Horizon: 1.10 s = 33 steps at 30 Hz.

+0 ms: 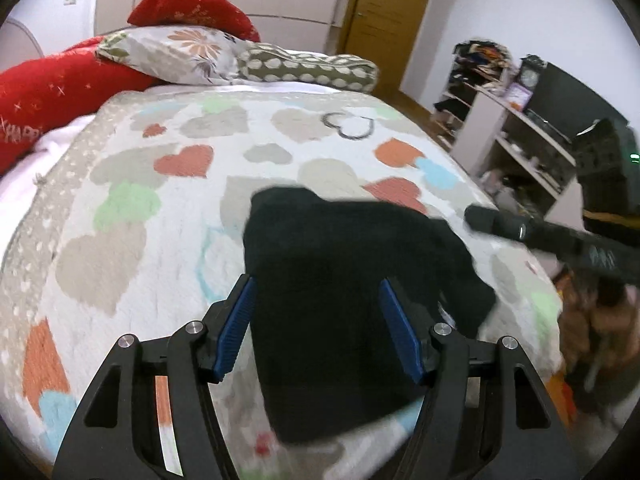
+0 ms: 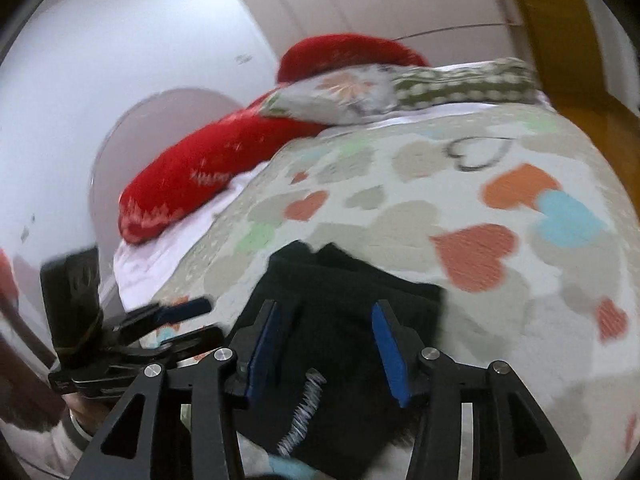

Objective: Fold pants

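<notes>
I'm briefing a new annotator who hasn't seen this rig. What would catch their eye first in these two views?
The black pants lie bunched on the heart-patterned bedspread, right ahead of both open grippers, left and right. Behind, bright red pillows sit at the head of the bed beside a floral pillow.

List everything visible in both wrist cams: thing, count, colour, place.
pants: 1, black, folded on the bedspread, near edge
bedspread: 1, white with coloured hearts, covers the bed
red pillows: 2, head of bed
floral pillow: 1, grey-white, on the red ones
dotted pillow: 1, olive, beside the floral
shelves: 1 unit, white, cluttered, right of bed
door: 1, brown, far wall
left gripper: open, above pants
right gripper: open, above pants
</notes>
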Tool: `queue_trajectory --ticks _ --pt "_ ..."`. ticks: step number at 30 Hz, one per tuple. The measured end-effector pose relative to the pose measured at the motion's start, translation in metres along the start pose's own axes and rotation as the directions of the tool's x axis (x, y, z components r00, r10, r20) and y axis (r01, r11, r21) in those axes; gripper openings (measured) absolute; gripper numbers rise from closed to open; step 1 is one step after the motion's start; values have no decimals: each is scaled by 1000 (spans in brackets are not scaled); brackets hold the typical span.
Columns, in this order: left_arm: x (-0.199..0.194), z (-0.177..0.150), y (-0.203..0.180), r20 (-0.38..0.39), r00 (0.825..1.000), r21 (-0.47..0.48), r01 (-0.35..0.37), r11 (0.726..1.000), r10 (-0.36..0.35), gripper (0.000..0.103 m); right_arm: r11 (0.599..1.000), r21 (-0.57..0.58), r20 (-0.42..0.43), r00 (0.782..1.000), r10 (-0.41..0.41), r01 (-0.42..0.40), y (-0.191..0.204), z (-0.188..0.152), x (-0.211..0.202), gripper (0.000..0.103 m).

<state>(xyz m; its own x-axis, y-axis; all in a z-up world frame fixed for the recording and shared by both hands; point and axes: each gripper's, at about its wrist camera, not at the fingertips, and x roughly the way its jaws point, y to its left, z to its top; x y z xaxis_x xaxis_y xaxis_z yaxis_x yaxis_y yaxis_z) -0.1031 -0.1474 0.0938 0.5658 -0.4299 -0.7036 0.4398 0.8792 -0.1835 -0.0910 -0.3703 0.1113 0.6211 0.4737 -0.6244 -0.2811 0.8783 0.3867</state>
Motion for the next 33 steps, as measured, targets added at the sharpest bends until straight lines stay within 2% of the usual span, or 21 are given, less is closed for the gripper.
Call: queue_trajectory --ticks 3,4,6,7,9,11,13,15,19,21,25,28,33 --pt "21 14 8 -17 999 -14 -48 999 48 64 998 -48 -63 997 -52 49 12 2 40 46" --pt "37 18 13 -51 995 -18 -84 996 83 64 995 -63 -104 992 -78 72 9 -2 54 46" --pt "60 18 19 -110 988 -26 -112 993 109 64 992 -64 -183 976 -119 109 -2 -13 75 46" --pt "77 17 23 -149 984 -36 -102 994 96 65 994 -39 -197 975 -105 99 -12 -19 80 46" --pt "88 14 27 -142 987 -64 -83 994 73 66 998 34 -167 985 -52 58 -29 -23 79 46" --pt "87 14 28 -136 989 -72 -72 995 62 66 997 58 -163 986 -31 41 -31 -21 75 46" --pt "79 14 29 -133 989 -85 -73 994 61 66 998 31 -161 985 -56 61 -22 -19 68 46" --pt "65 12 28 -124 989 -85 -96 992 85 66 996 -8 -144 986 -87 87 -10 -17 54 48" --pt "38 6 18 -88 990 -68 -119 991 113 65 998 -28 -106 992 -67 65 7 -21 25 48" --pt "29 1 12 -77 990 -57 -121 991 117 66 996 -46 -109 990 -85 80 14 -26 19 48" --pt "20 -12 1 -74 988 -40 -140 989 136 66 995 -43 -136 986 -100 95 13 -41 20 49" --pt "26 -23 0 -102 986 -68 -140 988 132 66 991 -50 -167 978 -128 121 2 -54 40 50" --pt "29 -31 -3 -107 982 -73 -163 984 154 66 991 -30 -140 981 -135 132 7 -55 31 50"
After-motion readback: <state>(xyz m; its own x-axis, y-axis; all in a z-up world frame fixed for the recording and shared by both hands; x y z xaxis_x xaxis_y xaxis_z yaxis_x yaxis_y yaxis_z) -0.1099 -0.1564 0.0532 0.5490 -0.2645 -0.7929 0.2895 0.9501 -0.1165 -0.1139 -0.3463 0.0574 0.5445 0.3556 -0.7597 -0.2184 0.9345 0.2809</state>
